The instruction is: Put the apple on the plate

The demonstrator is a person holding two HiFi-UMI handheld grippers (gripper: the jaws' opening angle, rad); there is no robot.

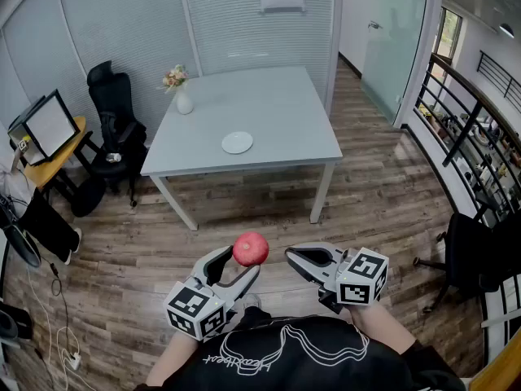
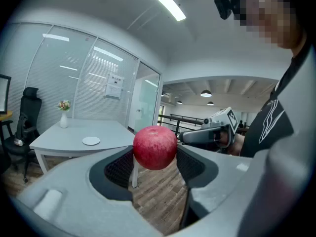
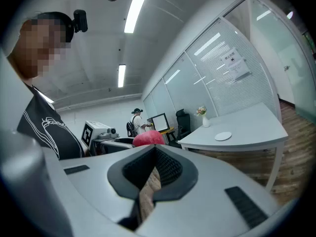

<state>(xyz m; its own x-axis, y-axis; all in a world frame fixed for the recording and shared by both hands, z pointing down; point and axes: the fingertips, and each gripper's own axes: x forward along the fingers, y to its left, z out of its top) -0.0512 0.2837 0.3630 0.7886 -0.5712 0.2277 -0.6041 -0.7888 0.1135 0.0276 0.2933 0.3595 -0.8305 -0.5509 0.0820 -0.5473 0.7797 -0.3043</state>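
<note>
Squarely in the left gripper (image 1: 242, 261), apple (image 2: 155, 147)

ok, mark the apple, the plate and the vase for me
apple (image 1: 251, 248), head view, middle of its red skin.
plate (image 1: 237, 142), head view, bare centre of the dish.
vase (image 1: 185, 103), head view, its white body.

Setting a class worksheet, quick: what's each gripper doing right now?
Left gripper: closed on the apple.
Right gripper: closed, holding nothing.
</note>
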